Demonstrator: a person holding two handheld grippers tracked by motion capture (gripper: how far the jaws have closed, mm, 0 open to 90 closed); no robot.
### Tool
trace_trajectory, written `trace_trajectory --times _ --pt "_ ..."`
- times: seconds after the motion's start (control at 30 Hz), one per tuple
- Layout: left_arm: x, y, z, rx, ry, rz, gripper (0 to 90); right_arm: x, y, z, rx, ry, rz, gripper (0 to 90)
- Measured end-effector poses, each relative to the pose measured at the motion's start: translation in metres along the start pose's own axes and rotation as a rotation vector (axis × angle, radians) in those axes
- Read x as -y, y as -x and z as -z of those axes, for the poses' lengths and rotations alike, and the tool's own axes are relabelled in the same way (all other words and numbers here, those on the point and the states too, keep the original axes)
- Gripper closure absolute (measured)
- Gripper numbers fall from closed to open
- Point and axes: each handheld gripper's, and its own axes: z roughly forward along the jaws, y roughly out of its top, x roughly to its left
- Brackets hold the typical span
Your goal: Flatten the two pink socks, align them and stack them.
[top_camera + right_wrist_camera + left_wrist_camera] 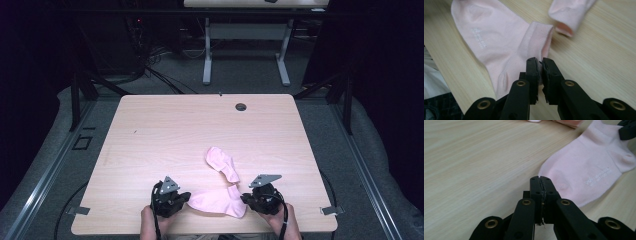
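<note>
Pink sock (218, 201) lies flat at the near edge of the tabletop (165, 130), stretched between our two tools. We have the left tool (186, 198) clamped on its toe end; in the left gripper view the jaws stand pressed together with the fabric edge (574, 172) pinched at their tips. We have the right tool (245, 198) at the cuff and heel end; in the right gripper view its jaws are nearly together with a sliver of pink cloth (506, 55) caught between them, so we read it as gripping the sock too. Small white print shows on the sole side.

Farther out, just beyond the cuff, the second pink sock (222, 163) lies bent and loose, its open cuff near the held one but apart from it. A round cable hole (241, 106) sits at the far edge.

Step in hand, we judge: both ends grasped, ready to lift. Next move likely calls for raising both tools together, keeping the sock taut, and carrying it over the second sock to pair them without dragging that one.
</note>
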Motion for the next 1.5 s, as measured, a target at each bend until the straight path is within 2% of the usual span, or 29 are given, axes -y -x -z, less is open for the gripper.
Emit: trace_trajectory --times 0.1,0.23,0.27,0.37,0.4,0.43,0.47,0.5,0.57,0.6,0.63,0.67,0.7,0.73,0.77,0.8,0.83,0.87,0.93,1.0,1.03,1.1,1.13,1.17,1.3,1.37,1.43,1.47,1.5 --pt "0.002 0.008 -0.005 0.021 -0.001 0.004 89.1 0.005 0.005 0.003 0.018 -0.002 -0.02 83.2" --pt "0.002 0.013 -0.004 0.033 -0.008 -0.009 88.3 0.009 0.01 0.006 0.017 -0.027 -0.016 80.6" --pt "0.001 0.013 -0.003 0.033 -0.011 -0.005 83.1 0.009 0.011 0.006 0.018 -0.035 -0.013 77.0" --pt "-0.005 0.006 0.003 0.014 0.015 0.028 58.2 0.008 0.016 0.007 0.014 -0.006 -0.03 67.5" --pt "-0.005 0.006 0.003 0.014 0.015 0.028 53.6 0.008 0.016 0.007 0.014 -0.006 -0.03 67.5" --pt "-0.009 0.002 0.005 0.012 0.019 0.035 53.6 0.007 0.018 0.007 0.015 0.017 -0.04 65.7" --pt "-0.014 -0.001 0.007 0.006 0.023 0.04 50.1 0.005 0.019 0.009 0.015 0.02 -0.054 64.5" --pt "-0.028 -0.01 0.008 -0.013 0.032 0.03 46.4 -0.002 0.023 0.009 0.019 0.046 -0.062 62.8" --pt "-0.045 -0.018 0.007 -0.025 0.032 0.019 45.2 -0.009 0.025 0.006 0.026 0.056 -0.066 61.5" --pt "-0.045 -0.018 0.007 -0.025 0.032 0.019 44.7 -0.009 0.025 0.006 0.026 0.056 -0.066 61.5" --pt "-0.065 -0.025 0.003 -0.028 0.036 0.01 44.7 -0.017 0.028 -0.001 0.035 0.056 -0.066 61.1" --pt "-0.065 -0.025 0.003 -0.028 0.036 0.01 44.6 -0.017 0.028 -0.001 0.035 0.056 -0.066 61.1" --pt "-0.084 -0.031 -0.006 -0.028 0.019 -0.003 44.4 -0.023 0.029 -0.01 0.034 0.045 -0.069 60.5" --pt "-0.092 -0.034 -0.011 -0.029 0.01 -0.006 44.4 -0.026 0.031 -0.015 0.03 0.03 -0.064 60.4" --pt "-0.092 -0.034 -0.011 -0.029 0.01 -0.006 43.8 -0.026 0.031 -0.015 0.03 0.03 -0.064 60.4" --pt "-0.108 -0.037 -0.026 -0.028 -0.028 -0.014 42.3 -0.029 0.032 -0.022 0.022 0.006 -0.053 59.6" --pt "-0.115 -0.039 -0.033 -0.029 -0.04 -0.018 42.4 -0.031 0.032 -0.026 0.011 0.005 -0.061 59.1" --pt "-0.115 -0.039 -0.033 -0.029 -0.04 -0.018 42.2 -0.031 0.032 -0.026 0.011 0.005 -0.061 59.1" --pt "-0.127 -0.043 -0.049 -0.025 -0.07 -0.012 42.3 -0.033 0.033 -0.03 0.005 -0.003 -0.064 58.6" --pt "-0.135 -0.05 -0.066 -0.051 -0.118 -0.016 41.7 -0.035 0.036 -0.033 0.0 -0.007 -0.075 57.9" --pt "-0.139 -0.055 -0.076 -0.061 -0.167 -0.015 40.8 -0.035 0.037 -0.034 0.009 -0.006 -0.072 57.6" --pt "-0.143 -0.064 -0.092 -0.041 -0.199 0.012 41.4 -0.035 0.04 -0.038 0.007 -0.02 -0.085 57.1" --pt "-0.143 -0.064 -0.092 -0.041 -0.199 0.012 42.8 -0.035 0.04 -0.038 0.007 -0.02 -0.085 57.1" --pt "-0.143 -0.067 -0.096 -0.018 -0.193 0.039 42.8 -0.035 0.041 -0.039 0.005 -0.02 -0.081 57.6" --pt "-0.144 -0.072 -0.103 0.017 -0.182 0.04 58.0 -0.035 0.043 -0.041 -0.008 -0.003 -0.088 62.5" --pt "-0.144 -0.072 -0.105 0.016 -0.183 0.027 60.6 -0.035 0.043 -0.041 -0.01 0.0 -0.09 63.5" --pt "-0.143 -0.071 -0.111 0.001 -0.185 0.004 69.0 -0.036 0.043 -0.042 -0.013 0.016 -0.077 70.4" --pt "-0.143 -0.071 -0.111 0.001 -0.185 0.004 71.2 -0.036 0.043 -0.042 -0.013 0.016 -0.077 70.4" --pt "-0.142 -0.071 -0.114 -0.004 -0.2 -0.028 72.9 -0.037 0.044 -0.042 -0.015 0.012 -0.071 76.0"
